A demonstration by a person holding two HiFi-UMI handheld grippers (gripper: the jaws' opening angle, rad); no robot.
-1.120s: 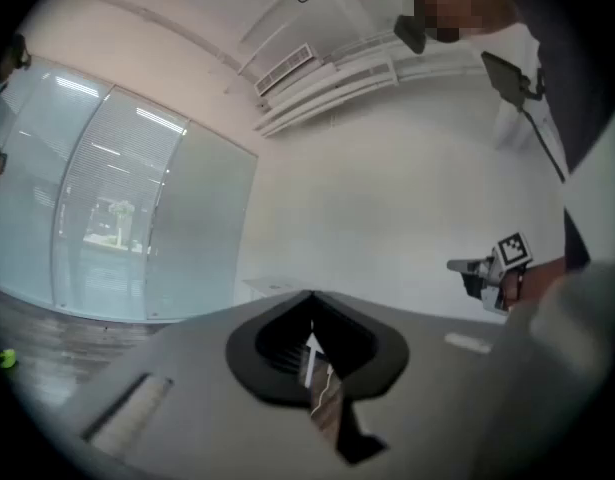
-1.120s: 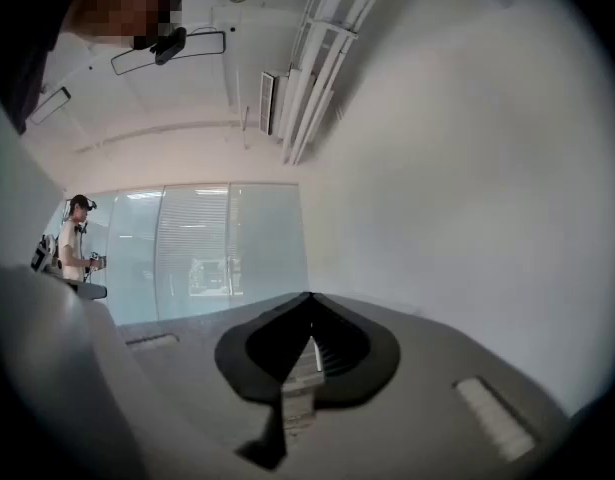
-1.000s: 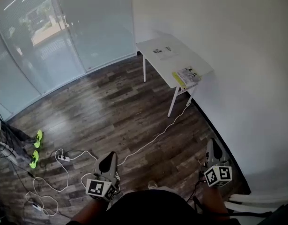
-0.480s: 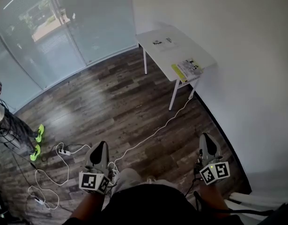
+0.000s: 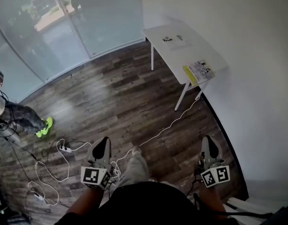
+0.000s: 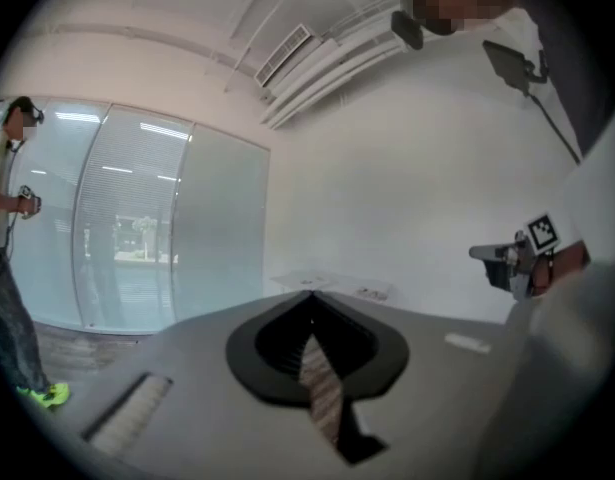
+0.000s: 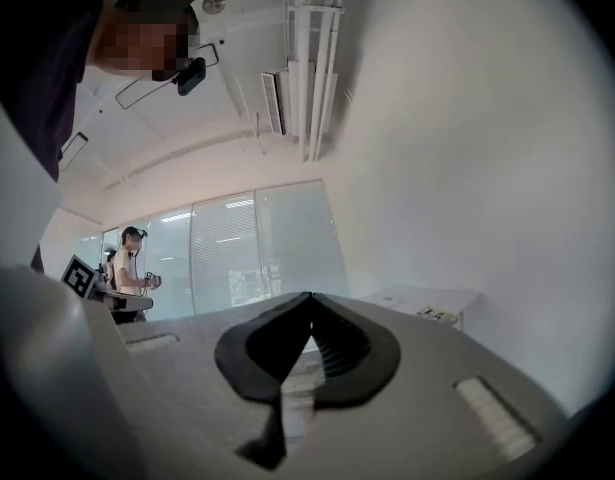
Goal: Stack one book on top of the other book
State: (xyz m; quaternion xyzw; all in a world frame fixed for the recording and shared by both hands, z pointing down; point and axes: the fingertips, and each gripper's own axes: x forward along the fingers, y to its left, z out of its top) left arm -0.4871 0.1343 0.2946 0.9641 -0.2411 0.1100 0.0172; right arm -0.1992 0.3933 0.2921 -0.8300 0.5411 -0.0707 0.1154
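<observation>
- Dark wood-plank floor [image 5: 111, 97], glass wall [image 5: 64, 27] at back left, white wall [image 5: 256, 78] along right.
- Far left: bystander [image 5: 12, 114] at frame edge, green shoe [image 5: 44, 127] on floor; white cables [image 5: 50, 172] looped nearby.
- Left gripper [image 5: 104, 142] low over floor, jaws together, nothing between.
- Right gripper [image 5: 208, 139] low near right wall, jaws together, empty.
- White table [image 5: 162, 32] upper right against wall, well apart from both grippers.
- Yellow-edged book [image 5: 198, 72] flat at table's near end; white book [image 5: 175, 40] flat farther back, apart, unstacked.
</observation>
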